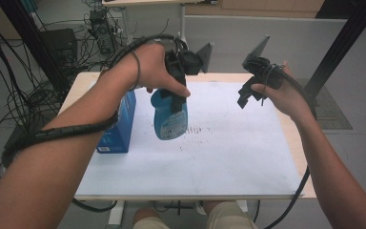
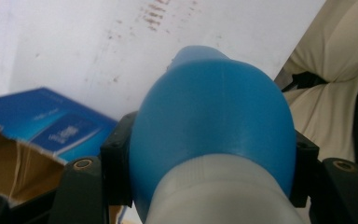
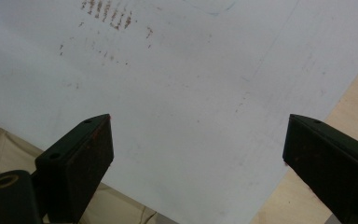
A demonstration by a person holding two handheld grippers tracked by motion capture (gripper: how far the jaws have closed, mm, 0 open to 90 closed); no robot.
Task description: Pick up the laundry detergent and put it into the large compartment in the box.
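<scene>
A blue bottle (image 1: pixel 170 117) with a label hangs in the air over the white sheet (image 1: pixel 228 143), a little right of the blue box (image 1: pixel 119 129). My left gripper (image 1: pixel 177 98) is shut on its upper part, near the neck. In the left gripper view the bottle (image 2: pixel 214 135) bulges between both jaws, with a white part lowest in the frame, and the torn-open blue box (image 2: pixel 42 126) lies below at left. My right gripper (image 1: pixel 246 95) hovers above the sheet's far right part, open with nothing between its fingers (image 3: pixel 81 158).
The white sheet (image 3: pixel 191 93) covers most of the wooden table (image 1: pixel 298 143) and bears brownish smudges (image 1: pixel 198 130) near its middle. Cables and stands crowd the floor at far left. The person's knees (image 1: pixel 219 214) sit under the near edge.
</scene>
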